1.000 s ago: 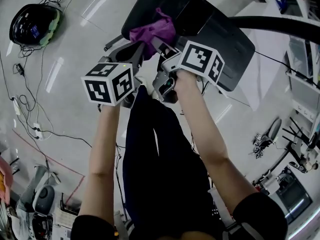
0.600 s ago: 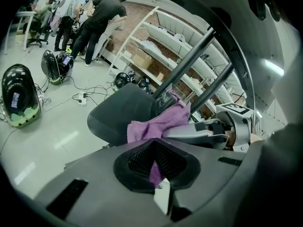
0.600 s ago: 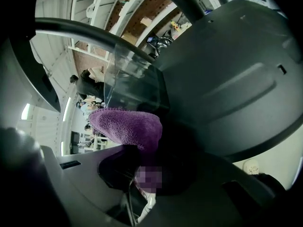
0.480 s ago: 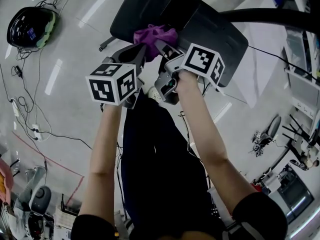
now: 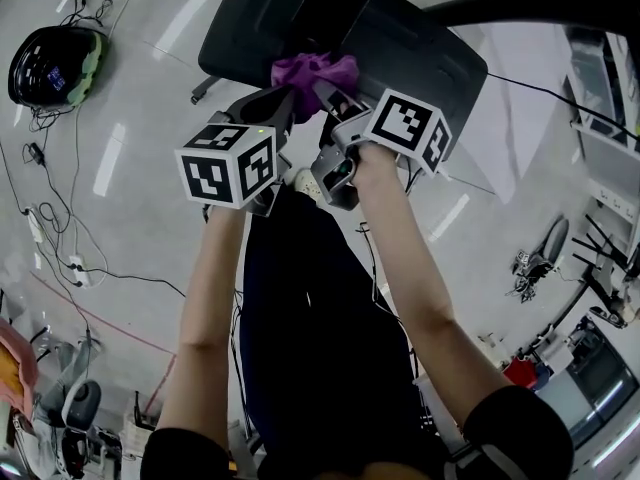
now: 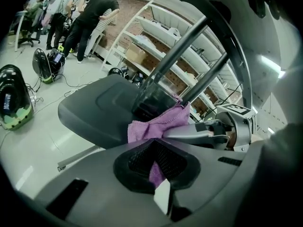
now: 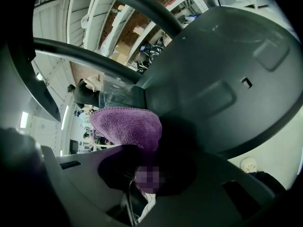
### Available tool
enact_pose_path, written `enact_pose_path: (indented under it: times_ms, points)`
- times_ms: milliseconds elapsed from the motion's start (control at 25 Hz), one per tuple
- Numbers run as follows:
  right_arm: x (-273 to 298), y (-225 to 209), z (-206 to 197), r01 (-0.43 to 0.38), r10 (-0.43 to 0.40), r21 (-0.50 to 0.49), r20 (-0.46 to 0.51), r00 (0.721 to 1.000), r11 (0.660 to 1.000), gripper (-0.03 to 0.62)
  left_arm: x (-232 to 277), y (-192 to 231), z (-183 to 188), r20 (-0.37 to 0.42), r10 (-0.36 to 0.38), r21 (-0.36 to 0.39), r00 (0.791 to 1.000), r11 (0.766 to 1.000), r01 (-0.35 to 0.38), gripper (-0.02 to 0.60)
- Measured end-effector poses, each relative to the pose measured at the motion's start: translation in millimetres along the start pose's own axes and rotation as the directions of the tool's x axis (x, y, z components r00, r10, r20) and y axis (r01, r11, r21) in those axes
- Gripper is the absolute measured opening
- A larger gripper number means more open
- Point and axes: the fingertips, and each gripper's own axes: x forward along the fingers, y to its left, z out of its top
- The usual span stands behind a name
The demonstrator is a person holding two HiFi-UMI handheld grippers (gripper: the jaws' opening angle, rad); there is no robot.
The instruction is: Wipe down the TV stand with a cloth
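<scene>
The TV stand's black base (image 5: 400,38) lies at the top of the head view, with its dark poles (image 6: 175,56) rising from it. A purple cloth (image 5: 315,71) rests bunched on the base's near edge. My left gripper (image 5: 285,103) and right gripper (image 5: 330,93) meet at the cloth side by side. In the left gripper view the cloth (image 6: 158,124) runs down into my left gripper (image 6: 156,155), which is shut on it. In the right gripper view the cloth (image 7: 125,126) hangs into my right gripper (image 7: 142,169), also shut on it, against the base (image 7: 222,79).
A black-and-green device (image 5: 50,63) sits on the floor at upper left, with loose cables (image 5: 60,238) trailing below it. Several people (image 6: 90,18) stand at the far left beside white shelving (image 6: 189,65). More equipment (image 5: 540,263) lies on the floor at right.
The cloth has come down from a raised bunch onto the base's edge. Both grippers stay together on it, and the base has drifted left and up in the head view.
</scene>
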Motion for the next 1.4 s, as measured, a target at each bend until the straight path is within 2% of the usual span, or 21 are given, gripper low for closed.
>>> enact_pose_path:
  times_ms: [120,320,800,1040,1400]
  points:
    - [-6,-7,3,0.007,-0.007,-0.005,0.011,1.000,1.000,0.098,6,-7,-5,-0.016,-0.012,0.007,1.000,1.000,0.012,0.006]
    - [-39,-26,18,0.012,-0.012,0.003,0.031,0.999,1.000,0.098,22,-42,-15,-0.032,-0.037,0.021,0.999,0.999,0.038,0.006]
    - [-37,-54,21,0.054,-0.055,0.009,0.076,0.996,0.998,0.098,44,-41,-33,-0.093,-0.097,0.055,0.991,0.993,0.102,0.006]
    - [-84,-80,37,0.065,-0.065,0.012,0.101,0.993,0.998,0.098,62,-92,-54,-0.121,-0.121,0.078,0.985,0.988,0.131,0.006]
    - [-122,-113,49,0.088,-0.092,0.034,0.145,0.985,0.996,0.098,84,-129,-75,-0.159,-0.161,0.105,0.974,0.978,0.179,0.006]
